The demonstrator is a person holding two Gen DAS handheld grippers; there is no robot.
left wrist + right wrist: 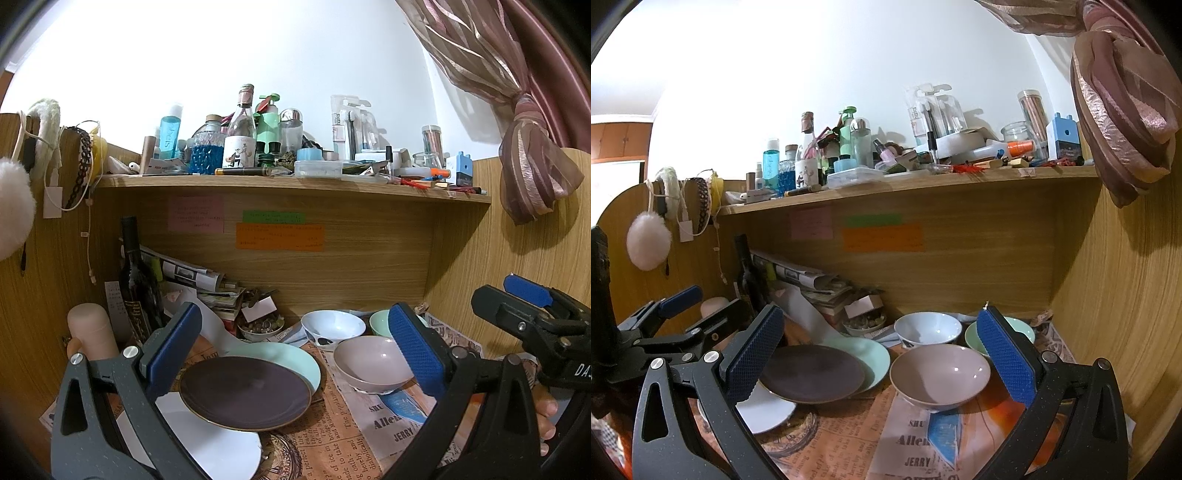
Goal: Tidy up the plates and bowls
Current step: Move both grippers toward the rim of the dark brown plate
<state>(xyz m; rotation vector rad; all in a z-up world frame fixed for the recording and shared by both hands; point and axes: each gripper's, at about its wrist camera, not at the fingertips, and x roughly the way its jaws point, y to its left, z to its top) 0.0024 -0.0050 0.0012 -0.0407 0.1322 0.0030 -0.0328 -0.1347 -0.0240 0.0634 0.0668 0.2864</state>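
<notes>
On the newspaper-covered desk, left wrist view: we hold the left gripper wide open above the plates, gripping nothing. Between its pads lies the dark plate, flat, face up, resting on the mint plate, which shows as a crescent behind it; a white plate sits partly under the dark one, toward the near left. The three overlap loosely and are not aligned, so we judge stacking is unfinished. A round plate has no long axis; the dark one's near rim appears to ride slightly high on the white plate. The pink bowl stands upright, mouth up, just right of the plates. Behind it are the white bowl and the green bowl, the latter mostly hidden by the right pad. The right gripper enters at far right; its opening cannot be judged from here.

Right wrist view: the right gripper is also wide open and empty, with the pink bowl between its pads, apart from both. We judge the bowl the likely next pick, for nesting. White bowl and green bowl stand side by side behind. Dark plate lies left, over the mint plate and the white plate. The left gripper shows at the left edge, jaws apart.
</notes>
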